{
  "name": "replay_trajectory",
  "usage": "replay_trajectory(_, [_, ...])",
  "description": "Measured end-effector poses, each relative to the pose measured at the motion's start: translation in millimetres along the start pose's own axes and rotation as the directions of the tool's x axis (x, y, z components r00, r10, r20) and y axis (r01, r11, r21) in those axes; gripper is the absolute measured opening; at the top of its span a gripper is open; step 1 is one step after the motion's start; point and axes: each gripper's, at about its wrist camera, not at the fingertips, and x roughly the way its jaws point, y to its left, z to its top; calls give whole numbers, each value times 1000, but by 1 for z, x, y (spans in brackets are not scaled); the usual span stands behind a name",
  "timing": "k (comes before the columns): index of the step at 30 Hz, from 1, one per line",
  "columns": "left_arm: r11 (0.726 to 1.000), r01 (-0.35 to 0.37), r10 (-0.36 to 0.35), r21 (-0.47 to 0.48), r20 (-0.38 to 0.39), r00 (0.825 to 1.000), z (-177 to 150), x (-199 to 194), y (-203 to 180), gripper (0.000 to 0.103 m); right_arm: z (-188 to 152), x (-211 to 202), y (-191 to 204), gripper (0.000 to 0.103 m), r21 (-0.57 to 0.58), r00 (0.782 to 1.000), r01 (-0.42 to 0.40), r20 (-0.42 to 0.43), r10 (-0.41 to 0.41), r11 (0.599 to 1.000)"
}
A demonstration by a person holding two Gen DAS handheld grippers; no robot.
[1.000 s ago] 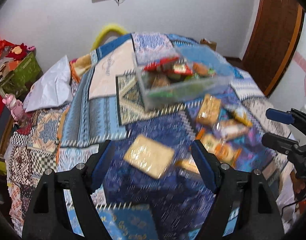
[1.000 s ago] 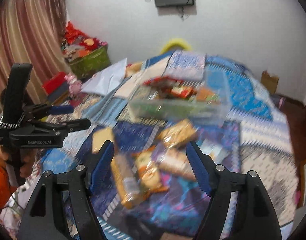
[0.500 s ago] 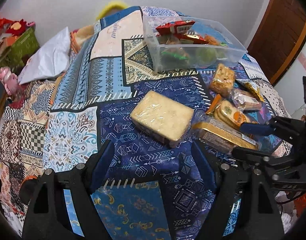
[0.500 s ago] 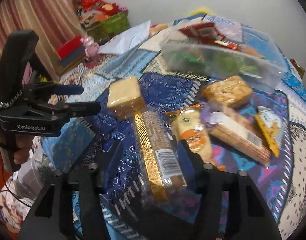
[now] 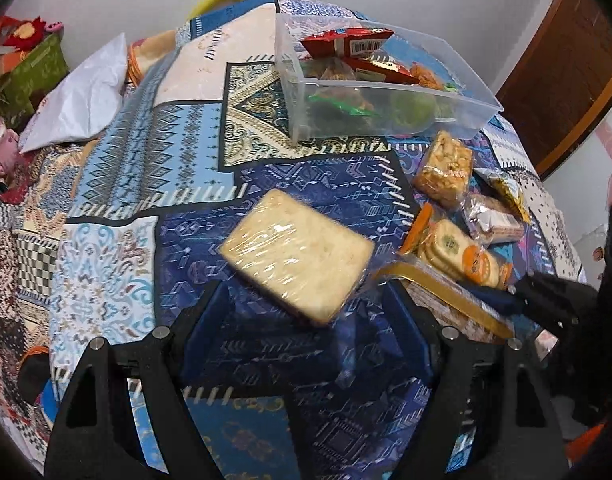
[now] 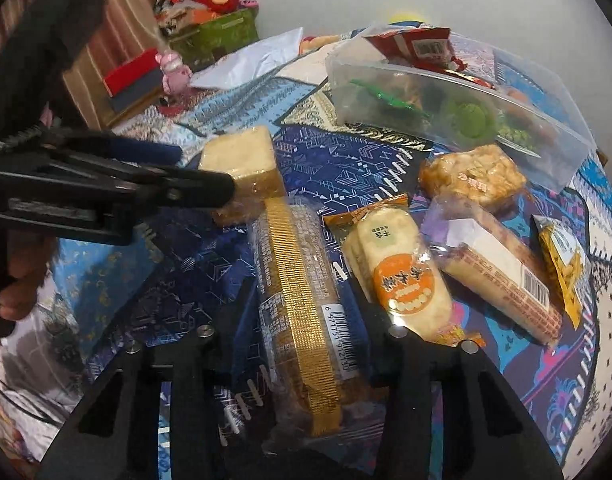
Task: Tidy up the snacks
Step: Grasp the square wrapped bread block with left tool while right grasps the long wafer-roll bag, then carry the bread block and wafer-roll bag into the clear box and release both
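Snack packets lie on a patterned blue bedspread [image 5: 298, 184]. My left gripper [image 5: 304, 296] is open, its fingers either side of the near edge of a square film-wrapped cake [image 5: 298, 256], not pressing it. The jaws of my right gripper [image 6: 302, 296] are closing and press both sides of a long gold-striped biscuit packet [image 6: 298, 280], which lies flat. Behind stands a clear plastic bin [image 5: 386, 100] holding red and green packets. The right wrist view shows the left gripper [image 6: 202, 170] just before the cake [image 6: 242, 156].
Right of the long packet lie an orange round-cracker packet [image 6: 398, 272], a purple-ended wafer packet [image 6: 502, 268], a nut brittle block [image 6: 470, 176] and a small yellow packet [image 6: 562, 260]. A white bag [image 5: 82, 96] and a green box [image 6: 222, 32] sit far left.
Both grippers have come down close to the bedspread. The right jaws went from wide apart to closed on the long gold-striped packet. The left jaws stay wide, now near the cake.
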Motion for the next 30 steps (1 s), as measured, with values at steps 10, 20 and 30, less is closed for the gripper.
replay_trajectory(10, [1000,-29,29,-4,-3,1000,22,19,-9,81,-8,-42,-16,34,59,996,-41,78,36,997])
replay_trajectory(20, [989,-139,136,44,58,989,38,39,-15,62,-2,-64,-34,34,125,990,-45,135,28,991])
replay_trajectory(30, [991,-119,115,59,67,991,21,32,-2,58,10,-76,-46,34,161,981,-40,193,8,986])
